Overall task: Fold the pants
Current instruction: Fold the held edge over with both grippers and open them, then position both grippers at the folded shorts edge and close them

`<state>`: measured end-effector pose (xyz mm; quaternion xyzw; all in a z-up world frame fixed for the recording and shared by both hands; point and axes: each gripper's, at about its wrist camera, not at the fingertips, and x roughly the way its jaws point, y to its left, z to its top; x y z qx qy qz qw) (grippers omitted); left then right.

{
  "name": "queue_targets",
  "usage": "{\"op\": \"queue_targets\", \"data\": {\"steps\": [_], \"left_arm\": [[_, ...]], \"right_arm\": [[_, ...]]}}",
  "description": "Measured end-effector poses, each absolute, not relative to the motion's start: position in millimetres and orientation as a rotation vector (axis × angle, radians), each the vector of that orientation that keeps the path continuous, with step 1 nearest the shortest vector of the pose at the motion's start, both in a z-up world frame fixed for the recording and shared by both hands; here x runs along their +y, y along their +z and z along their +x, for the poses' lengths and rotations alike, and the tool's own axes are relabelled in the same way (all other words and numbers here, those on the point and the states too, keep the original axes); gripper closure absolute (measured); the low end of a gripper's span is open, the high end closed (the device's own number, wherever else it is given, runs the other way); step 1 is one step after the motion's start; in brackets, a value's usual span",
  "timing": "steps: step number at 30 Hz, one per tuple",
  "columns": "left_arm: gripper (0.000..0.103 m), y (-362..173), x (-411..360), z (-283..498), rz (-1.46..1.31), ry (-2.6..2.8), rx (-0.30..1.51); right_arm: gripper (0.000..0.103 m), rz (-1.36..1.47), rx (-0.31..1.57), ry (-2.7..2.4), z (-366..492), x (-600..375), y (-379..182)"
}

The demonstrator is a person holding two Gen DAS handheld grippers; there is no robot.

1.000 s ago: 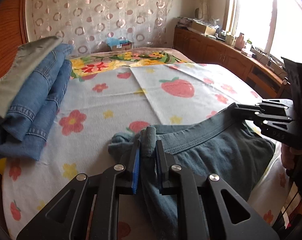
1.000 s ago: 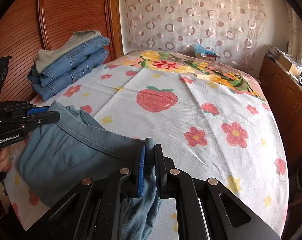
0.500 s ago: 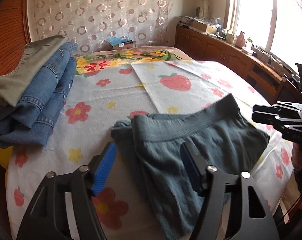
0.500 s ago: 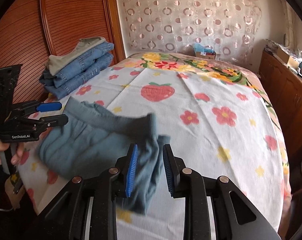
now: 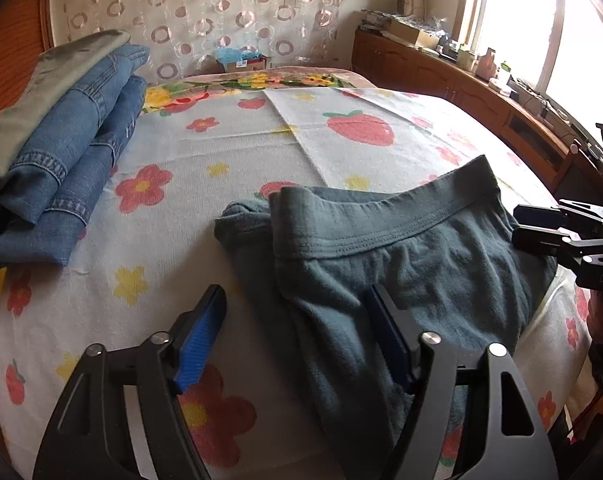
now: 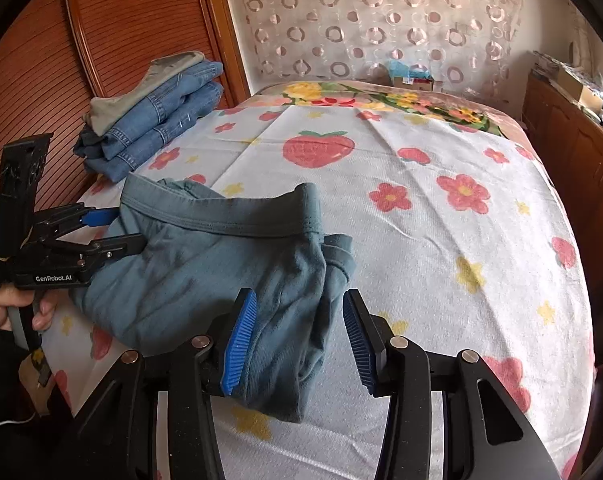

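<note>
Teal-grey pants (image 5: 385, 264) lie folded on the flowered bed sheet near the front edge, waistband facing away; they also show in the right wrist view (image 6: 229, 264). My left gripper (image 5: 297, 332) is open, its jaws straddling the pants' near left part without gripping. My right gripper (image 6: 301, 336) is open, jaws on either side of the pants' right end. In the left wrist view the right gripper (image 5: 541, 228) sits at the pants' right edge. In the right wrist view the left gripper (image 6: 113, 228) sits at their left edge.
A stack of folded blue jeans with an olive garment on top (image 5: 57, 148) lies at the bed's left side (image 6: 157, 116). A wooden headboard panel (image 6: 113, 28) stands behind it. A wooden cabinet (image 5: 461, 84) runs along the right wall under the window.
Both grippers have opened and let go of the pants' waistband corners. The pants now rest on the bed, and both grippers have drawn back slightly.
</note>
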<state>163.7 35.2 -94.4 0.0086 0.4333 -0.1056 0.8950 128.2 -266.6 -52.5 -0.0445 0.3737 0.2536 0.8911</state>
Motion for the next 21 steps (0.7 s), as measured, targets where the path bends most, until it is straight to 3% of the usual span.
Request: {"op": "queue_targets", "data": {"steps": [21], "left_arm": [[0.026,-94,35,164,0.02,-0.217,0.9]], "right_arm": [[0.056,-0.078,0.801,0.505,160,-248,-62]]}}
